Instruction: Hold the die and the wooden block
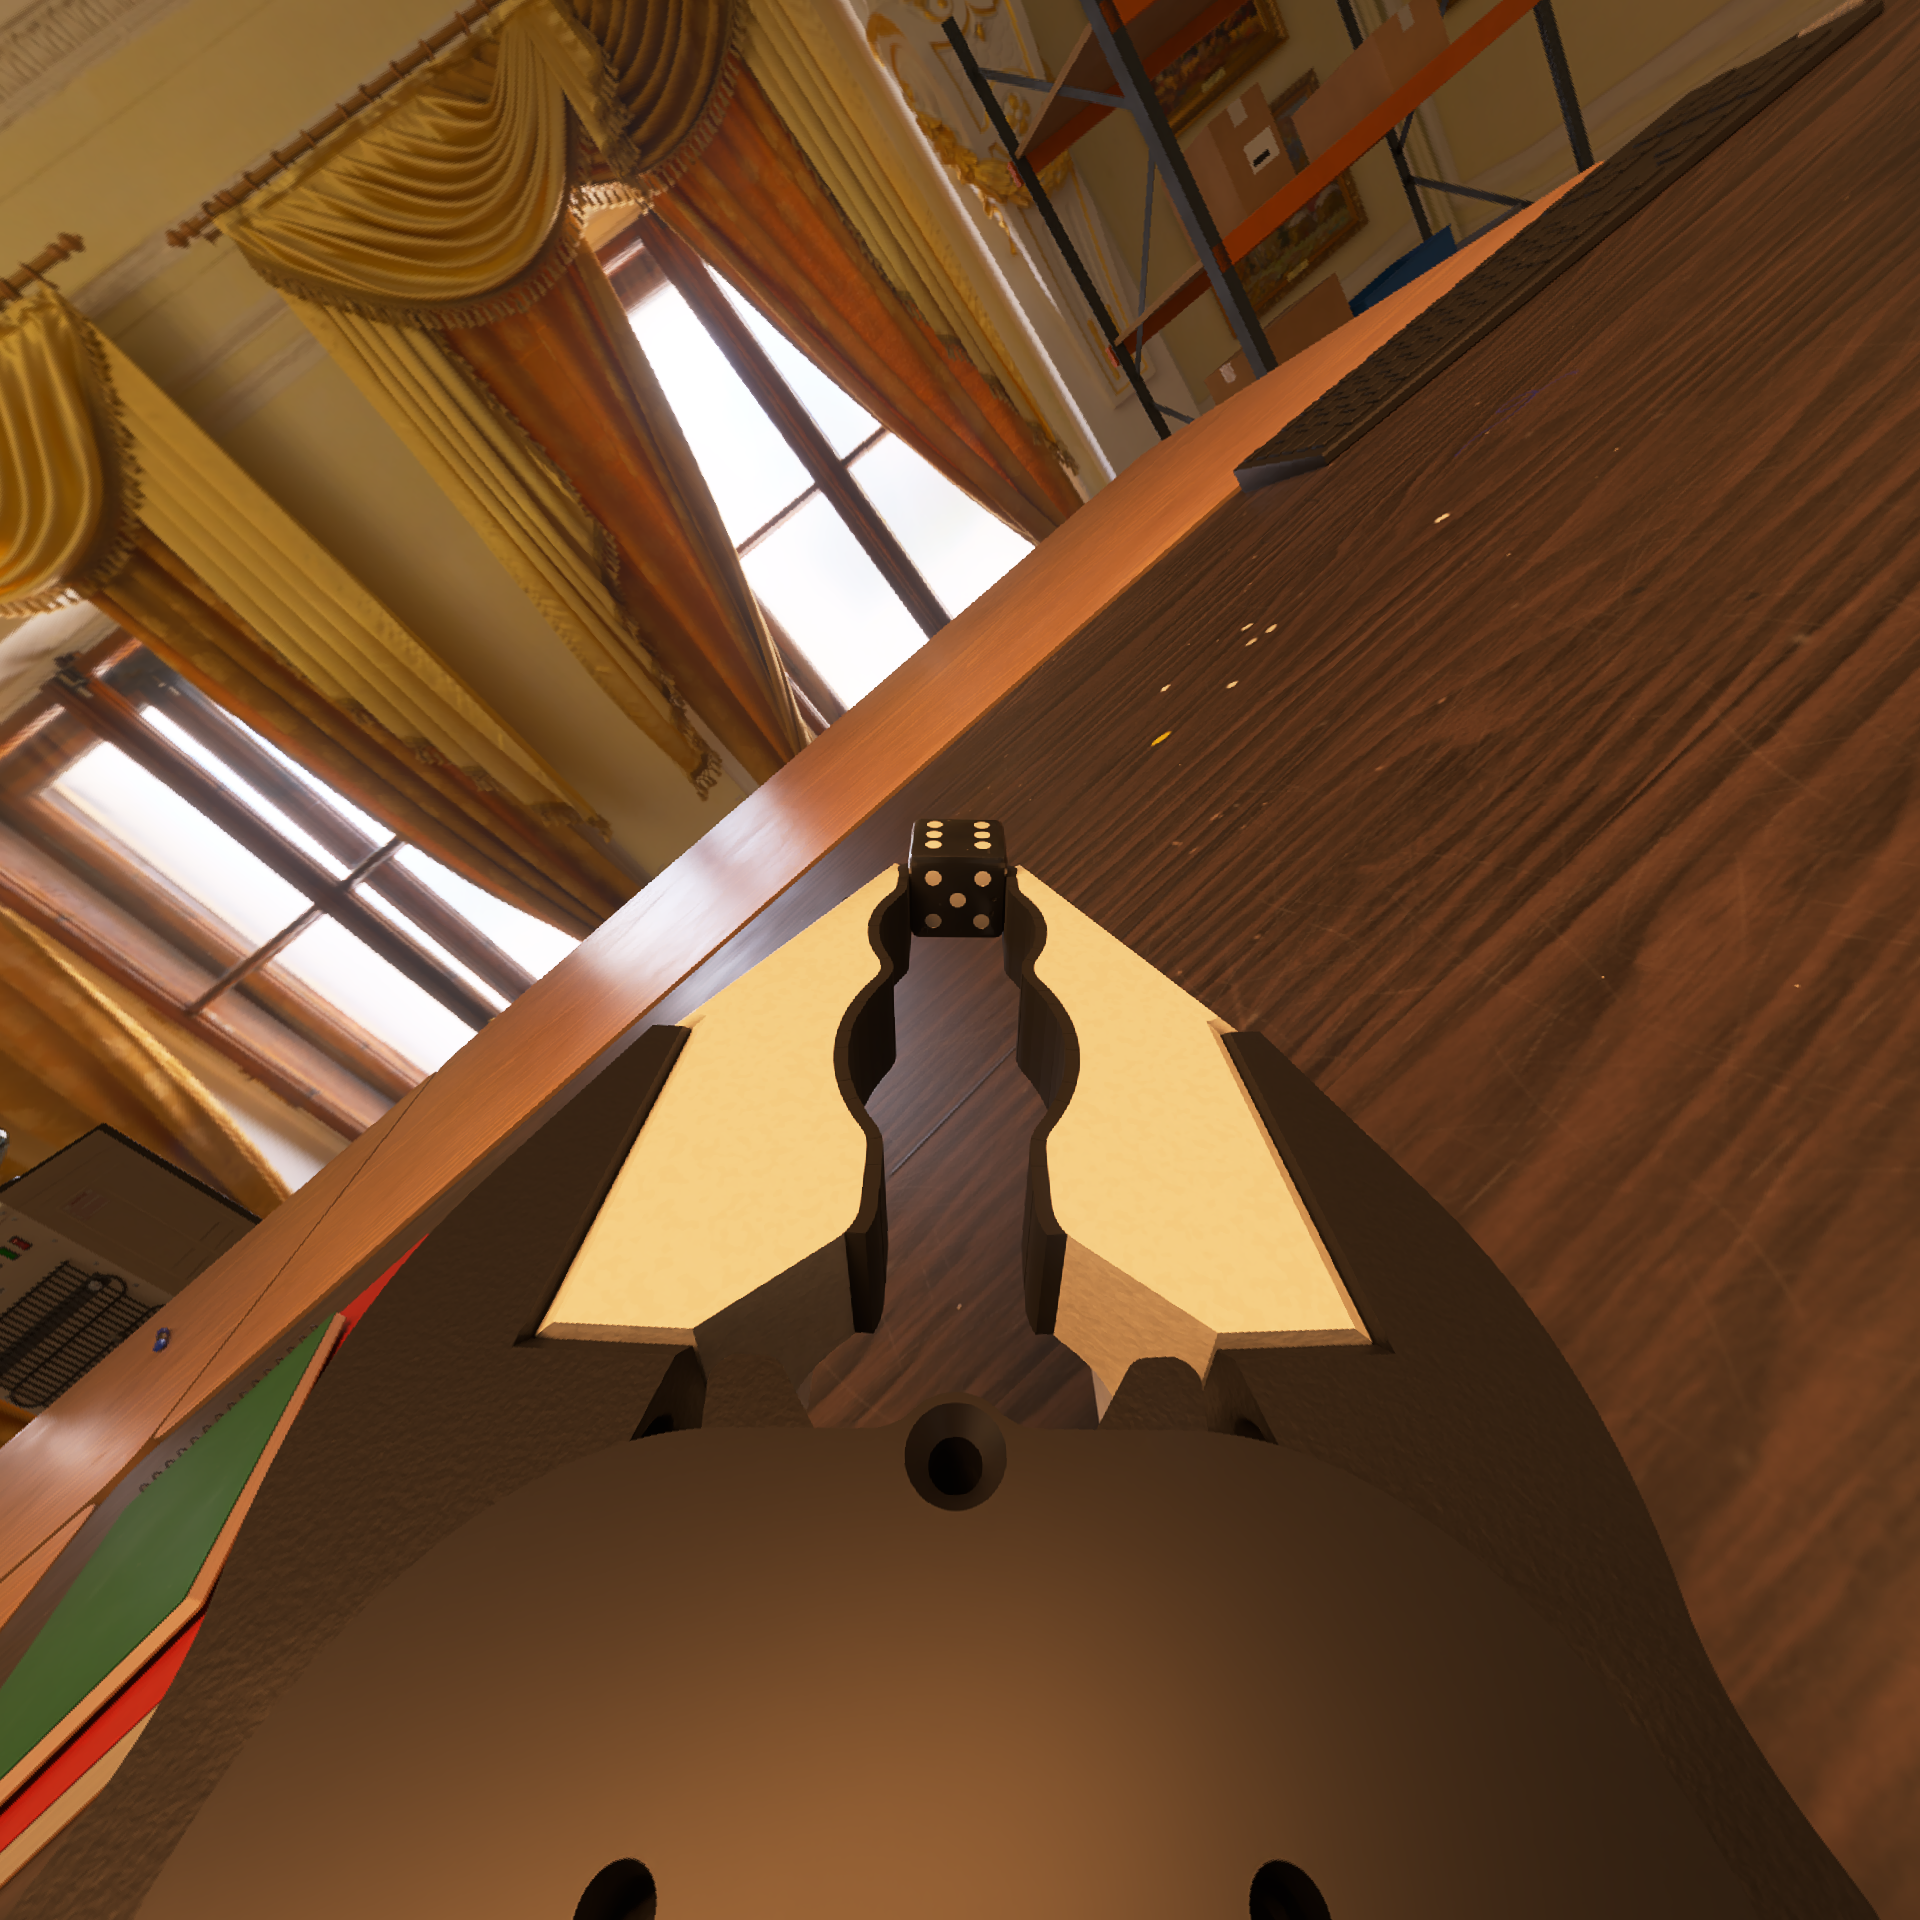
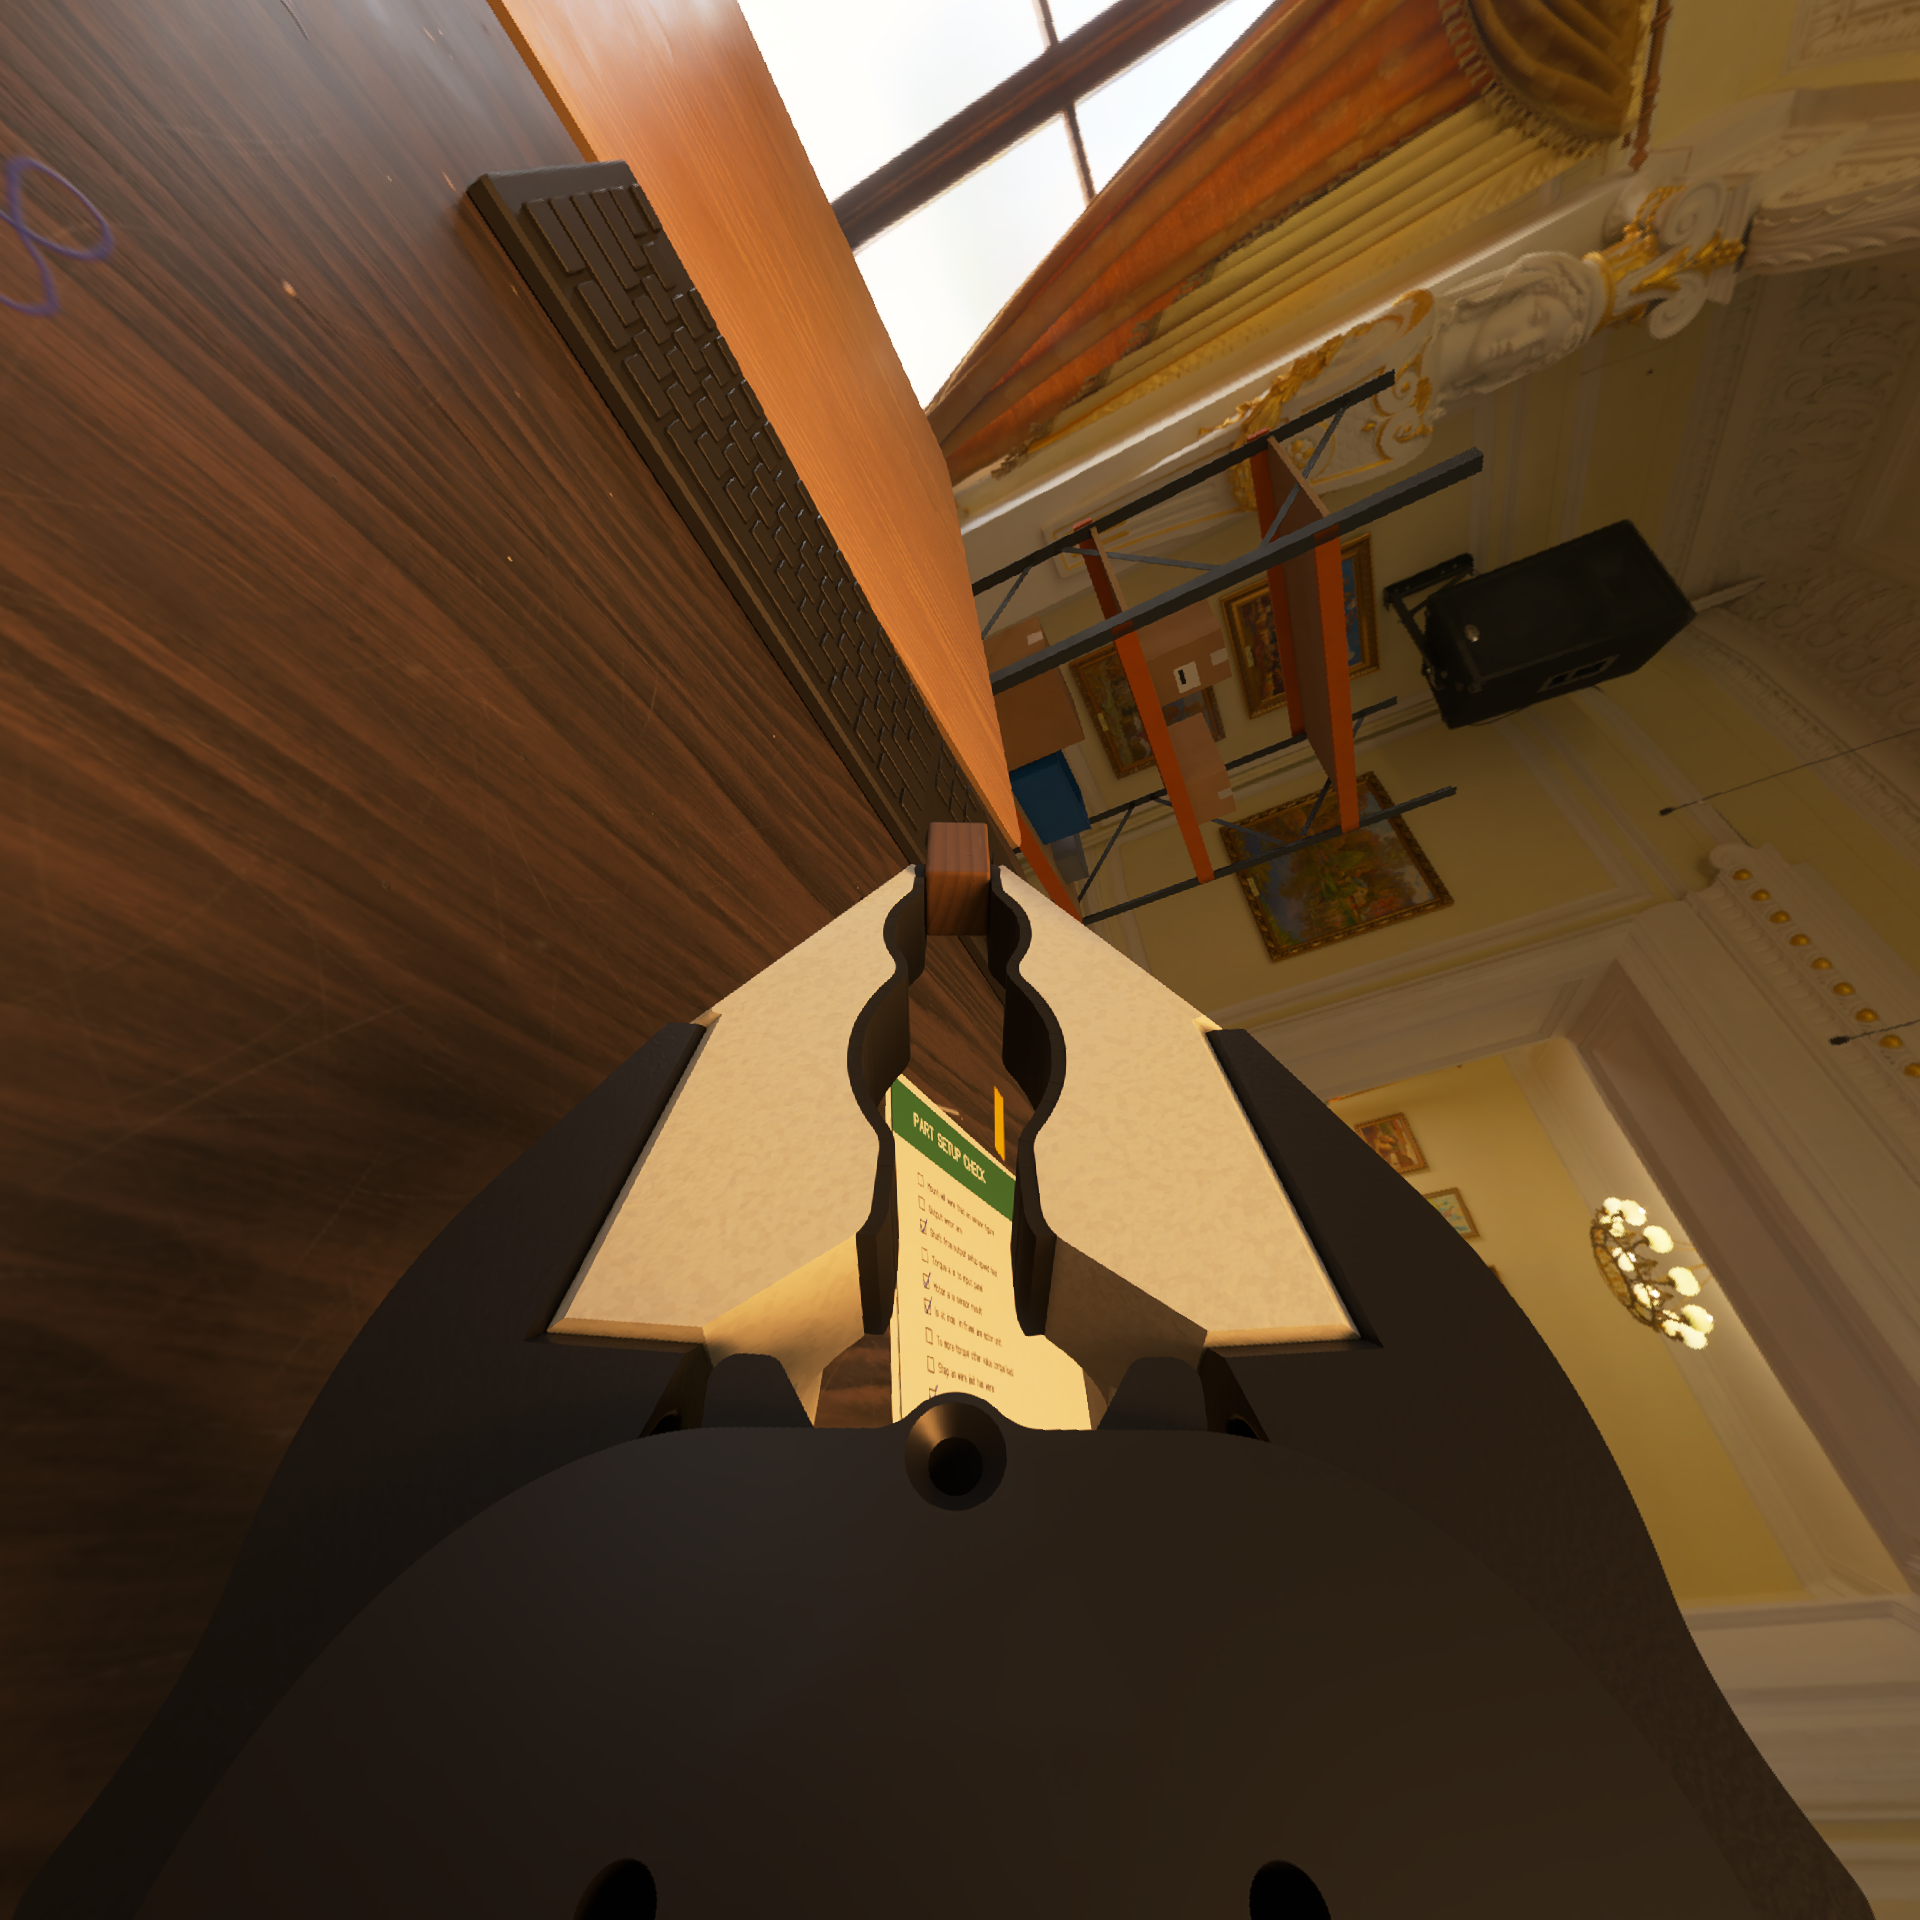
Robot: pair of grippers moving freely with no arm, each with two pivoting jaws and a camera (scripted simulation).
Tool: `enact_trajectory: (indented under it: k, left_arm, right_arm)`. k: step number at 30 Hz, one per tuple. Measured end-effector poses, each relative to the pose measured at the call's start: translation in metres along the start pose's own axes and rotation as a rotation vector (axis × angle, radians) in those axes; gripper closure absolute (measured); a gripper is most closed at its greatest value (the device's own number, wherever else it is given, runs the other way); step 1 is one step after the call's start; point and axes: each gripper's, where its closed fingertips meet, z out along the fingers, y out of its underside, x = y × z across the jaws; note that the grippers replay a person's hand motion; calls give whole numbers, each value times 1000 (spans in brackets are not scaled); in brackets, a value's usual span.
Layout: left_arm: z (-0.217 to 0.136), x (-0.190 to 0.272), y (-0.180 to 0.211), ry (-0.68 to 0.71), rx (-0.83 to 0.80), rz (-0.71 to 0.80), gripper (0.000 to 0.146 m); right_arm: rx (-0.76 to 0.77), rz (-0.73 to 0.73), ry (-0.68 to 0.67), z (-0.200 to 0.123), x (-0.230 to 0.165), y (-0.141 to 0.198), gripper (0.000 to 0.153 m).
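The left claw [image 1: 957,896] is pinched tight on the die [image 1: 957,879], a small black cube with pale pips and softly rounded corners, held right at the tips of its 2 fingers and lifted off the counter [image 1: 1507,935]. Past the keyboard [image 1: 1558,270], a long flat dark slab lying near the counter's far edge, the dark streaky woodgrain runs bare and wide toward the die, with a lighter orange band trimming that edge. The right claw [image 2: 958,891] is closed just as narrowly on the wooden block [image 2: 956,878], a small reddish-brown piece with smooth faces, gripped at the fingertips and raised clear, just short of the near end of the keyboard [image 2: 727,468]. Behind that claw's wavy inner fingers lies a white sheet with a green header [image 2: 961,1268], flat on the counter [image 2: 312,727].
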Motion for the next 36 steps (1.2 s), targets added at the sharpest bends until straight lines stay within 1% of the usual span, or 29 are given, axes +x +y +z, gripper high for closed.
enact_trajectory:
  k: [9, 13, 17, 22, 25, 27, 29, 36]
  left_arm:
    - [0, 0, 0, 1, 0, 0, 130]
    - [-1, 1, -1, 6, 8, -3, 130]
    - [-1, 2, -2, 13, 14, -5, 130]
    - [-1, 2, -2, 17, 17, -6, 130]
    - [-1, 2, -3, 17, 18, -5, 130]
    - [-1, 2, -3, 16, 17, -5, 130]
    - [-1, 2, -2, 16, 17, -5, 130]
    - [-1, 1, -2, 15, 18, -7, 130]
  right_arm:
    - [-1, 16, -9, -8, 2, 1, 143]
    - [2, 90, -37, -10, 4, 1, 143]
    - [-8, 181, -67, -2, 9, 3, 143]
    - [-1, 355, -174, 12, 15, 3, 143]
    - [20, 480, -278, 20, 14, 1, 143]
    - [29, 533, -356, 25, 9, 1, 143]
    - [47, 544, -415, 29, 5, -1, 143]
    - [83, 522, -522, 35, 10, -3, 143]
